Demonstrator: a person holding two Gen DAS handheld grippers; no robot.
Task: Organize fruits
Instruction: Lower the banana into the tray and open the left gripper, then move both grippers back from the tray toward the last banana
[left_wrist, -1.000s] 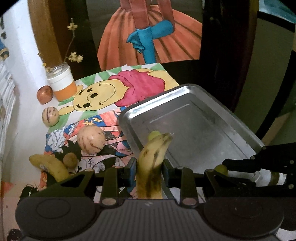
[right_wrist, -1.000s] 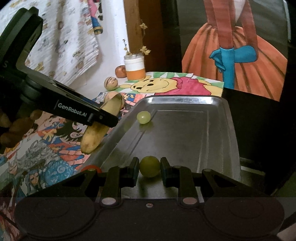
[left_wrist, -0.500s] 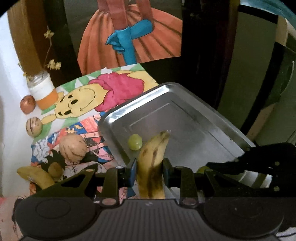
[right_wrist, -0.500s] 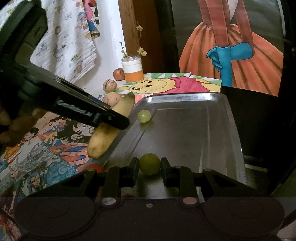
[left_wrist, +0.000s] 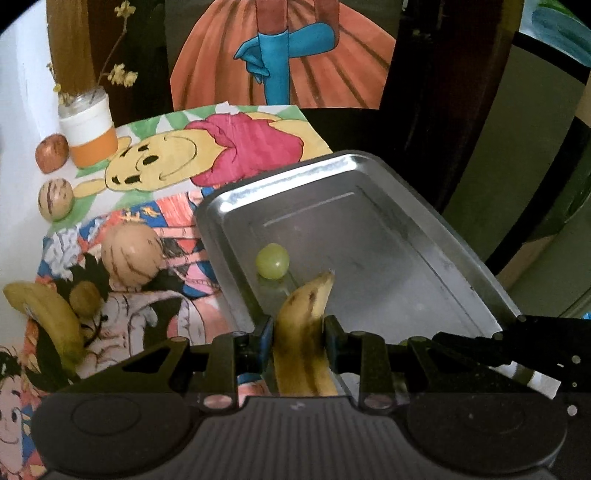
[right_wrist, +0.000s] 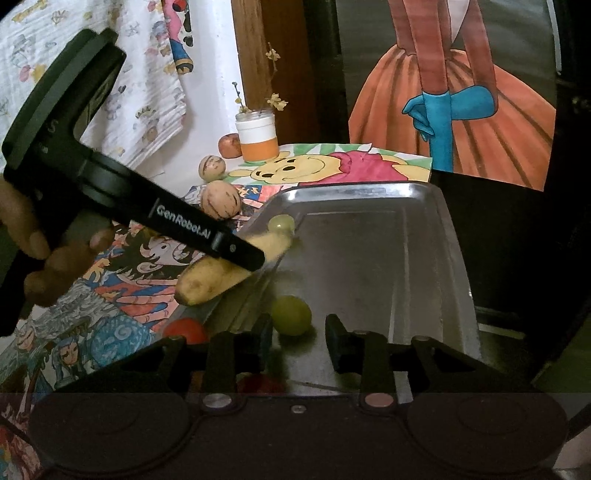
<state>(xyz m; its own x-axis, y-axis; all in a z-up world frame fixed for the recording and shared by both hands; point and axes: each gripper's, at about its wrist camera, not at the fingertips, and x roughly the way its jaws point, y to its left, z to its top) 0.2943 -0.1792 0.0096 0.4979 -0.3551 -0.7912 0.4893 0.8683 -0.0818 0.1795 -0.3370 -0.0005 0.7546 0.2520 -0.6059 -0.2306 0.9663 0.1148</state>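
**Banana pinched over the tray, one grape loose by the spread right claw**

The left claw (left_wrist: 298, 338) is pinching a spotted banana (left_wrist: 303, 332) between its two pads, with the banana's tip poking forward over the near left rim of the metal tray (left_wrist: 424, 229). From the right wrist view the same banana (right_wrist: 229, 269) hangs tilted above the tray's left edge, its stem end out over the comic-print paper.

The right claw (right_wrist: 298, 332) is spread apart, its fingers on either side of a green grape (right_wrist: 290, 314) that sits on the tray floor close to the left finger; whether it touches that finger cannot be told. A second green grape (left_wrist: 272, 260) lies further in, near the tray's left wall. That makes two grapes in the tray.

On the tabletop left of the tray lie a second banana (left_wrist: 48, 314), one large tan striped round fruit (left_wrist: 131, 254), one smaller striped one (left_wrist: 55, 199), one small brown fruit (left_wrist: 85, 298) and one reddish apple-like fruit (left_wrist: 51, 153) beside a white-and-orange jar (left_wrist: 90, 136) with dry sprigs. Two red items, partly hidden, show by the tray's near left corner (right_wrist: 184, 330). A Winnie-the-Pooh drawing (left_wrist: 207, 155) lies behind the tray.
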